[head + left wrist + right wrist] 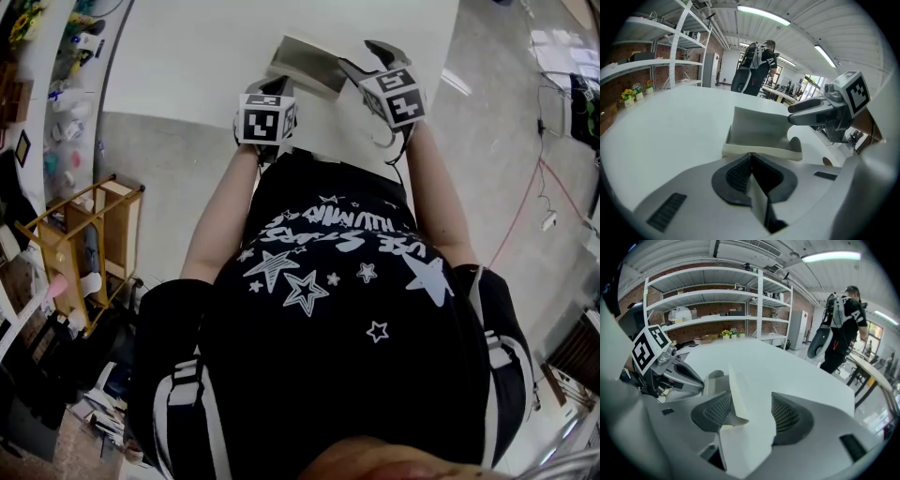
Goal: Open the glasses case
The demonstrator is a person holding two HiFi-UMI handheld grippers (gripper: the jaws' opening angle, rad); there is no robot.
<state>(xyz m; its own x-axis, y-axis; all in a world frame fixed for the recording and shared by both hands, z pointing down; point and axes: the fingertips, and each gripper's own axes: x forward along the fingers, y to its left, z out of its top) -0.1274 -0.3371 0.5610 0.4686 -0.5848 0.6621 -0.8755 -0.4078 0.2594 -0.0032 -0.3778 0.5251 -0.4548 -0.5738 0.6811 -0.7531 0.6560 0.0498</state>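
Note:
The pale grey glasses case lies on the white table with its lid raised. In the left gripper view its tray stands just past my left gripper, whose pads are closed on the near cream rim. My left gripper sits at the case's near left corner. My right gripper reaches in from the right. Its jaws stand apart in the right gripper view, with the white lid flap pinched between them at my right gripper. Each gripper shows in the other's view: the right gripper and the left gripper.
The table stretches far beyond the case. White wall shelves run behind it. A person with a backpack stands at the far end. A wooden rack stands on the floor to my left, and cables lie to the right.

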